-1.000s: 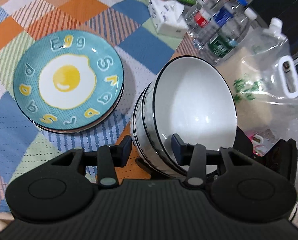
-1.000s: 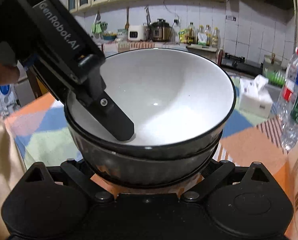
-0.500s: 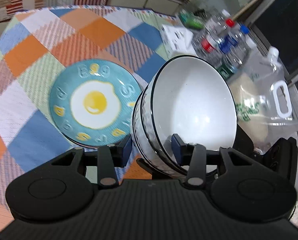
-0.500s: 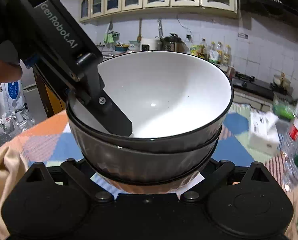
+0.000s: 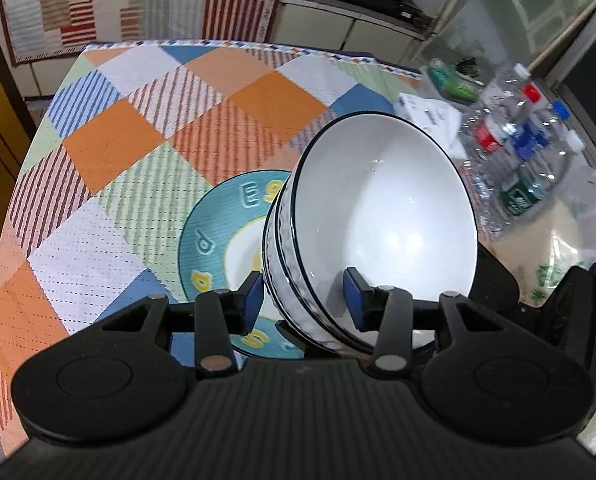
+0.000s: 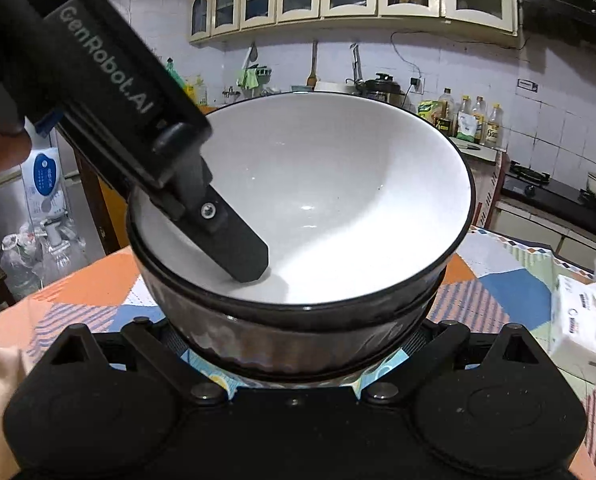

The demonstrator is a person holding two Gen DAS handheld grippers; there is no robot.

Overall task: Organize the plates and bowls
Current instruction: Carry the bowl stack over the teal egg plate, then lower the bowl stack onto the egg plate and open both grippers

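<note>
A stack of white bowls with black rims (image 5: 381, 216) hangs tilted in the air above the table. My left gripper (image 5: 303, 300) is shut on the stack's near rim, one finger inside the top bowl (image 6: 329, 208), one outside. My right gripper (image 6: 294, 344) sits under the stack, its jaws spread around the ribbed base; its fingertips are hidden. Teal egg plates (image 5: 218, 232) lie stacked on the checkered tablecloth below, partly hidden by the bowls.
Water bottles (image 5: 517, 152), a tissue pack (image 5: 429, 116) and a clear plastic jug (image 5: 589, 216) crowd the table's right side. The tissue pack also shows in the right wrist view (image 6: 581, 320). The patchwork tablecloth (image 5: 130, 140) stretches left and far to the table's edge.
Both grippers have lifted the bowl stack higher and carried it left, so it now hangs over the egg plates. The table looks farther away.
</note>
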